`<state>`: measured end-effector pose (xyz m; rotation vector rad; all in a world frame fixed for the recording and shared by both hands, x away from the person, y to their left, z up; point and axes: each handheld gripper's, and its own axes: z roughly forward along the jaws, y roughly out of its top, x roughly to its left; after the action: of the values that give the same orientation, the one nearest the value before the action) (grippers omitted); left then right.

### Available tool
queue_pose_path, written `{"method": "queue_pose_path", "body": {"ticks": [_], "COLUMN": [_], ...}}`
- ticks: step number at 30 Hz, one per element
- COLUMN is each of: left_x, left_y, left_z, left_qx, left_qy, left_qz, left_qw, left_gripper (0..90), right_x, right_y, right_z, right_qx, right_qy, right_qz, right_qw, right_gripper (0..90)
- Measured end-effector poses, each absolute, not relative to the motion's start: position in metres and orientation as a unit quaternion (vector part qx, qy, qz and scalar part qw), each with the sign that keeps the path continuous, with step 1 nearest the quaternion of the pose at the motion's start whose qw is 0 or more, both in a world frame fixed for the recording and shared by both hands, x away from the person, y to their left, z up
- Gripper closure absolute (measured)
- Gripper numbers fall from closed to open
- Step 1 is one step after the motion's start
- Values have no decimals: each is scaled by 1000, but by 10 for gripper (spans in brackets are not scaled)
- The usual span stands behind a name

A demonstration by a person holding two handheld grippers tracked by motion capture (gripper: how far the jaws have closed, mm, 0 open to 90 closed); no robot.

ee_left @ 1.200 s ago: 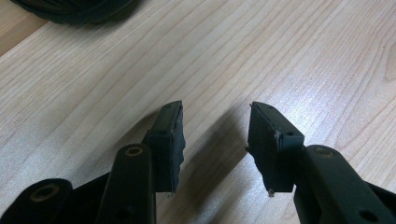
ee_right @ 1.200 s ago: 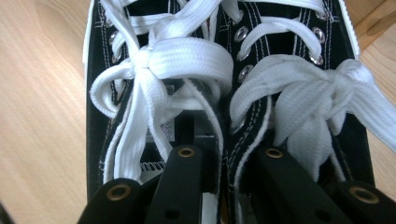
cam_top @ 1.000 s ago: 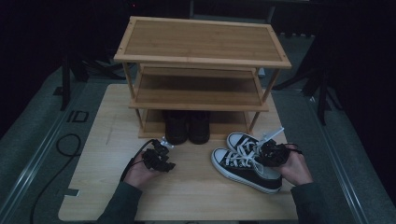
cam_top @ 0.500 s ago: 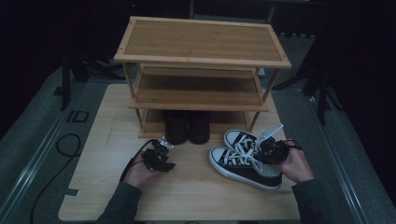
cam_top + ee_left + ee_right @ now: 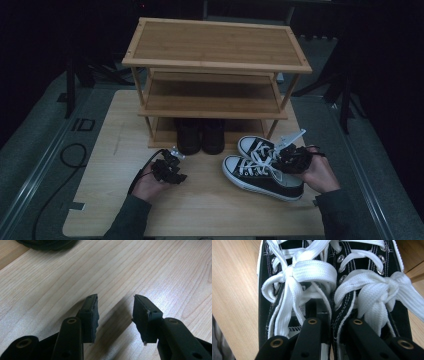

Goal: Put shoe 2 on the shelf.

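Observation:
A pair of black canvas sneakers [image 5: 260,176] with white laces and soles is side by side at the right of the wooden table [image 5: 115,200]. My right gripper [image 5: 281,159] is over their heel ends. In the right gripper view my right gripper [image 5: 334,320] has one jaw inside each shoe, shut on the two touching inner walls of the left sneaker [image 5: 287,277] and the right sneaker [image 5: 372,287]. My left gripper [image 5: 174,154] is left of the middle. Seen from its own camera, the left gripper [image 5: 115,307] is open just above bare wood, with nothing between its jaws.
A three-tier bamboo shoe rack [image 5: 215,47] stands at the back of the table. A pair of black boots [image 5: 201,136] sits on its lowest shelf, and their dark edge [image 5: 45,243] appears at the top of the left gripper view. Black cable trails off the table's left.
My right hand has risen a little, with the sneakers still in its grip. The left hand and its gripper have stayed where they were.

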<state>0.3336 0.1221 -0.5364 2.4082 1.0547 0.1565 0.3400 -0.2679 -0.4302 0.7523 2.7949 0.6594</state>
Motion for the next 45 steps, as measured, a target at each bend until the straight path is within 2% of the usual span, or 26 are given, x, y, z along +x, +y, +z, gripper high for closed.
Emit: {"method": "queue_pose_path", "body": {"ticks": [22, 40, 42, 45], "left_x": [334, 333, 335, 333], "left_y": [123, 123, 127, 122], "left_z": [-537, -537, -535, -537], "left_qx": [883, 882, 897, 880], "left_qy": [390, 392, 372, 394], "left_qz": [57, 57, 61, 55], "left_qw": [254, 256, 232, 260], "left_gripper": [558, 558, 558, 557], "right_x": [337, 335, 335, 339], "right_y": [-255, -233, -230, -224], "right_z": [-395, -344, -338, -330], "right_qx": [197, 144, 140, 145], "right_qy": [945, 934, 931, 928], "right_qz": [248, 320, 328, 333], "right_qw": [82, 70, 74, 83], "right_gripper": [857, 857, 857, 857]}}
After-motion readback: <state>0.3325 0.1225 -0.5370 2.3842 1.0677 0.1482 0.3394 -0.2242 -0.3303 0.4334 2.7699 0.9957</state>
